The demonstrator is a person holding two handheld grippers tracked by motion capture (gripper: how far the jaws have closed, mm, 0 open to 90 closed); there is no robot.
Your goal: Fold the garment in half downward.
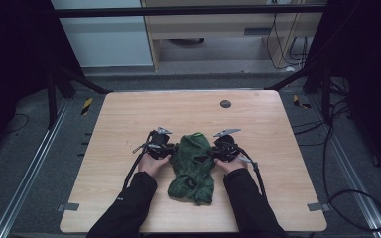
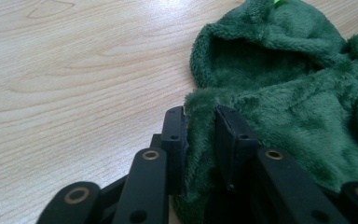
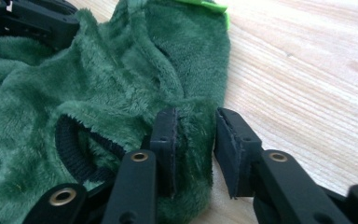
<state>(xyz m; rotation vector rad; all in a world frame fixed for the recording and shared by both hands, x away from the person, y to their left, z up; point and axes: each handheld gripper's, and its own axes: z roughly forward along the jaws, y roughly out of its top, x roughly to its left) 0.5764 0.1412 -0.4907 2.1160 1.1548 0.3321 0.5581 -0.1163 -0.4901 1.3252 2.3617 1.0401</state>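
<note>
Both tools at the green fleece garment [image 1: 192, 166]

Left tool [image 2: 200, 135] clenches its edge at centre frame; right tool [image 3: 193, 140] brackets fleece, not yet clamped, on the counter [image 1: 129, 124].

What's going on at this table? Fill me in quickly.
A person at a wooden table is working on a small green fleece garment with a hand-held gripper in each hand. The left gripper has the garment's left edge between its jaws, fleece filling the gap. The right gripper straddles the right edge, with fabric against one jaw and a gap at the other. The garment lies crumpled on the table between both hands, not lifted.
</note>
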